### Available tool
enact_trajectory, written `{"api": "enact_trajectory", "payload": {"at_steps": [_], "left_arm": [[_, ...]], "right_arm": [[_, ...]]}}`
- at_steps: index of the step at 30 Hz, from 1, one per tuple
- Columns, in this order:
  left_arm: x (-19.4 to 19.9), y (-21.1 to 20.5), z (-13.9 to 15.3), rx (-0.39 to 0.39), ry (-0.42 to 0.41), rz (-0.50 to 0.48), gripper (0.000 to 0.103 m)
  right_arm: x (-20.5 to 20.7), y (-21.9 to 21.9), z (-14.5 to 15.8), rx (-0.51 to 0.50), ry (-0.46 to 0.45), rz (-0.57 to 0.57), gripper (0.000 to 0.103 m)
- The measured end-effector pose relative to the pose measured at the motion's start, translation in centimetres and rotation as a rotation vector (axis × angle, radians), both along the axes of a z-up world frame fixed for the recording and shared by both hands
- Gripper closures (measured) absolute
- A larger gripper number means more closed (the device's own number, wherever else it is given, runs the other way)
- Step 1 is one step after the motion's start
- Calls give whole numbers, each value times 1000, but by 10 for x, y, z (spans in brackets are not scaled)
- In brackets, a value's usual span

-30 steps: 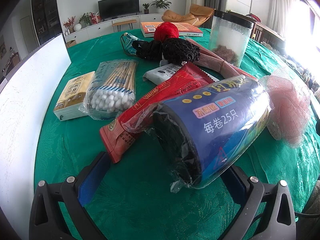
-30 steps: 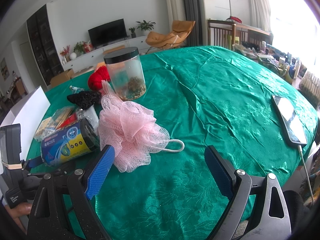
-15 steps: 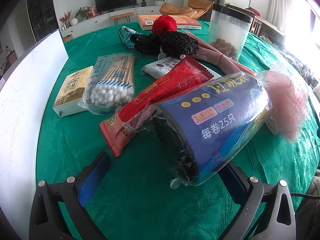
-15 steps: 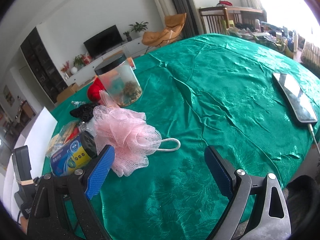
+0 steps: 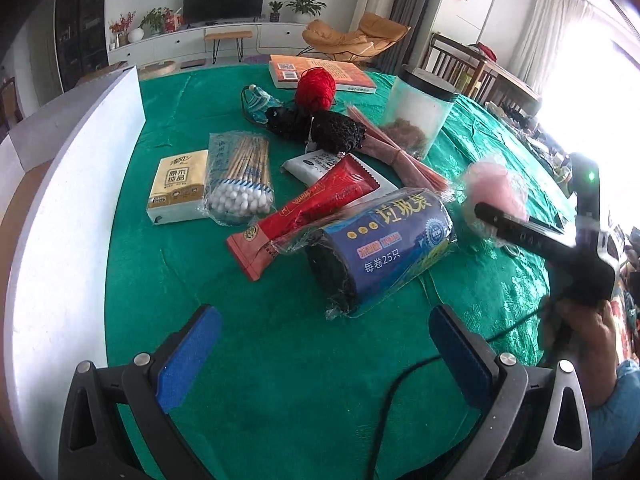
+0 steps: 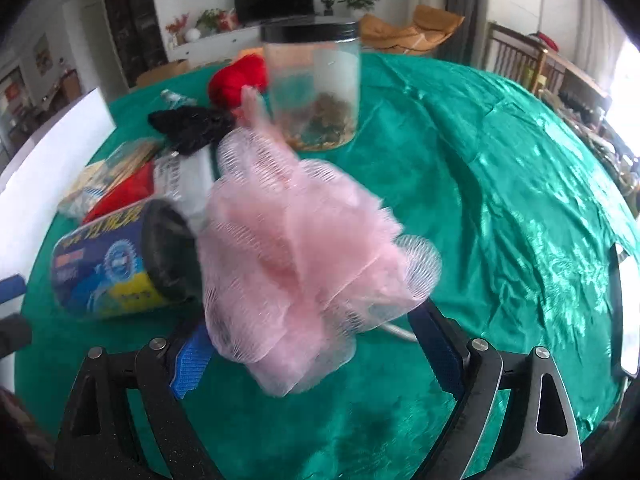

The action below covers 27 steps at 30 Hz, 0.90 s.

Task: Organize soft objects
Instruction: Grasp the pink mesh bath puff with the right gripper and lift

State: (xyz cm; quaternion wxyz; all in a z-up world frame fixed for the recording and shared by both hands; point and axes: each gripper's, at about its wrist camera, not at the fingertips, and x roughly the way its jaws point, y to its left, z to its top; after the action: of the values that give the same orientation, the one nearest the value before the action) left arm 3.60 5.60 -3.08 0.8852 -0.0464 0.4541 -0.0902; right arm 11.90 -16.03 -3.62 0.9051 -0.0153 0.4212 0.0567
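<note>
A pink mesh bath pouf [image 6: 296, 256] lies on the green tablecloth, between the fingers of my open right gripper [image 6: 312, 348]; the jaws stand wide on either side of it, not pressing. It also shows in the left wrist view [image 5: 498, 190], partly behind the right gripper's finger [image 5: 520, 232]. My left gripper [image 5: 324, 356] is open and empty, pulled back from a blue roll of bin bags [image 5: 384, 248]. A red yarn ball [image 5: 316, 88] and a black mesh bundle [image 5: 320, 128] lie farther back.
A red packet [image 5: 308, 212], cotton swabs [image 5: 240, 176], a tissue pack [image 5: 178, 184], a clear jar [image 5: 420, 116], a book [image 5: 320, 74] and a white board [image 5: 68, 184] at left share the table. A phone [image 6: 628, 308] lies at right.
My right gripper has moved forward around the pink pouf. My left gripper has drawn back from the bin-bag roll, which now lies clear of its fingers.
</note>
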Motion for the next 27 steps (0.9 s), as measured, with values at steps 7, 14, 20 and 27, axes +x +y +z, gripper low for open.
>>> {"api": "enact_trajectory", "payload": {"at_steps": [7,14,20,27], "left_arm": [[22,-53,8,234,-69,-197,0],[63,-84,-19,326,9,-338,0],[73,-100,-34,395,57,-358,17],[75,-75,-16,107,84,-223,37]], "right_arm": [[-22,-86,21,276,-133,-213,11],[-58,-134,21,562,-148,-378,10],[-53,-125,32,506,-146,-306,10],[27,-138,46,273,11,-118,10]]}}
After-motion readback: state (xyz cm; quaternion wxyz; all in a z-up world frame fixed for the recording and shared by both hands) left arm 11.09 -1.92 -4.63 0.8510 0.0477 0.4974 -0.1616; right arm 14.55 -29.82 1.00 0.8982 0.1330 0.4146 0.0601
